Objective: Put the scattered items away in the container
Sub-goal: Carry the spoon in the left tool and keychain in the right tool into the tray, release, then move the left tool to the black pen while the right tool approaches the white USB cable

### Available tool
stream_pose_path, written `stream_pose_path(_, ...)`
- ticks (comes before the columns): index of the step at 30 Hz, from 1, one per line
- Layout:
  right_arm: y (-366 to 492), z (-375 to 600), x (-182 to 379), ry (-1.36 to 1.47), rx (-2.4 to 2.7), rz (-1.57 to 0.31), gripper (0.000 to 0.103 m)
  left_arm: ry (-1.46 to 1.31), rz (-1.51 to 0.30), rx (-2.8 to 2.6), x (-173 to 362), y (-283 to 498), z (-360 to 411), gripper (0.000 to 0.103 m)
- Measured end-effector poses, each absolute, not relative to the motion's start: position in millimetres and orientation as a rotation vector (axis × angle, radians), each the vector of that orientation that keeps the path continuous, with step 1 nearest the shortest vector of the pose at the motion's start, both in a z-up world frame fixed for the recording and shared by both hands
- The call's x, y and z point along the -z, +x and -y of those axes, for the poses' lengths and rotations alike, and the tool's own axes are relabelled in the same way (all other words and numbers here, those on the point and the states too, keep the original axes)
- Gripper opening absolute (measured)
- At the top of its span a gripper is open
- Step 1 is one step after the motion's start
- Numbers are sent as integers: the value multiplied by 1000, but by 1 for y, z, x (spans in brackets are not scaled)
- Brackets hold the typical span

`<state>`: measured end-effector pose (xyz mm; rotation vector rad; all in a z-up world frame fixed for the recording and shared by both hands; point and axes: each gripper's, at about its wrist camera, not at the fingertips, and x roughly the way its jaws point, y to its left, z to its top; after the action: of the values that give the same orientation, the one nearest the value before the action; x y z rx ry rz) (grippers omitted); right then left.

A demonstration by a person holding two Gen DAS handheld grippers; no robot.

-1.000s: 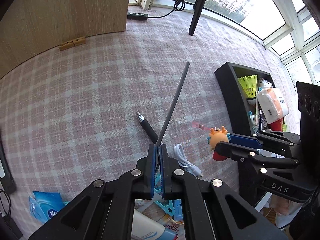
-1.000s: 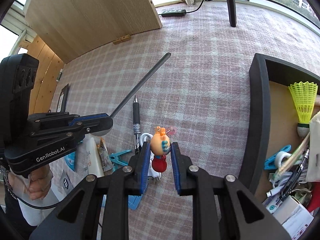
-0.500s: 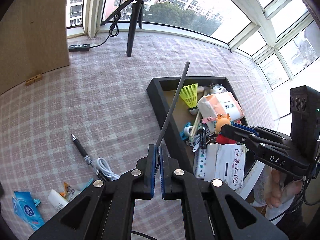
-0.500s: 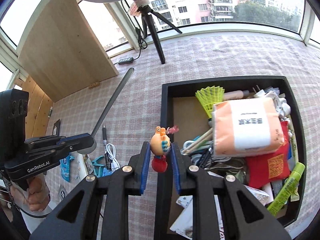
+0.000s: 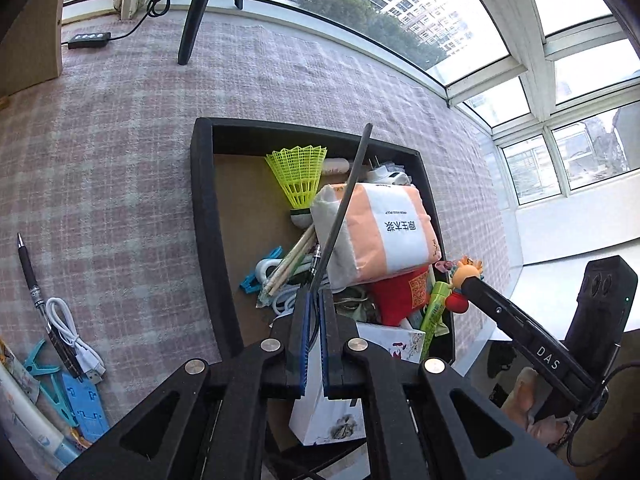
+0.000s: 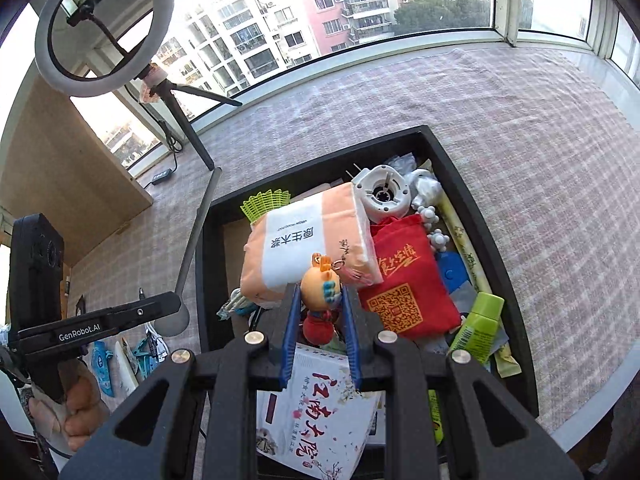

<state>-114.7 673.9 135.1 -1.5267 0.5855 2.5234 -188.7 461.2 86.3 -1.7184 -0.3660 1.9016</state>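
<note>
So the small orange cartoon figure keychain (image 6: 320, 286) is pinched between the blue-padded fingers of the right gripper (image 6: 320, 316), held up over the black rectangular container (image 6: 460, 168), above the orange-and-white tissue pack (image 6: 308, 240) and red cloth pouch (image 6: 404, 276). The left gripper (image 5: 314, 316) is hung over the container too, its jaws opening, with the long dark grey rod (image 5: 344, 208) sticking out from between them. A black pen (image 5: 30, 272) and white coiled cable (image 5: 70, 332) are left on the pink plaid cloth (image 5: 120, 160).
</note>
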Motion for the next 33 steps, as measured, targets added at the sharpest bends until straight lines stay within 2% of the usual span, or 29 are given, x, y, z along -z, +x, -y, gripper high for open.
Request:
stream_pose_path(1, -114, -678, -134, -1518, -2517, -576, 21, -1722, 349, -1903, -84, -189, -464, 37)
stream_pose_path(3, -114, -683, -132, -1531, -2499, -565, 24, -1697, 315, -1962, -86, -187, -464, 42)
stream_pose_path(6, -113, -689, -129, -1535, -2458, -571, 32, -1681, 286, -1963, -90, -186, -464, 42)
stream_pose_path(13, -116, -675, -139, -1517, -2514, -552, 32, -1639, 227, -2045, -103, -184, -442, 41)
stream_pose_path(19, -124, -648, -144, -1547, -2591, -511, 32, -1654, 201, -2176, -110, -190, -387, 41)
stream_pose_path(26, -142, -584, -140, -1673, -2719, -390, 31, -1754, 285, -2300, -96, -205, -303, 40)
stream_pose_path(33, -163, -505, -116, -1875, -2791, -218, 32, -1857, 362, -2276, -64, -206, -269, 40)
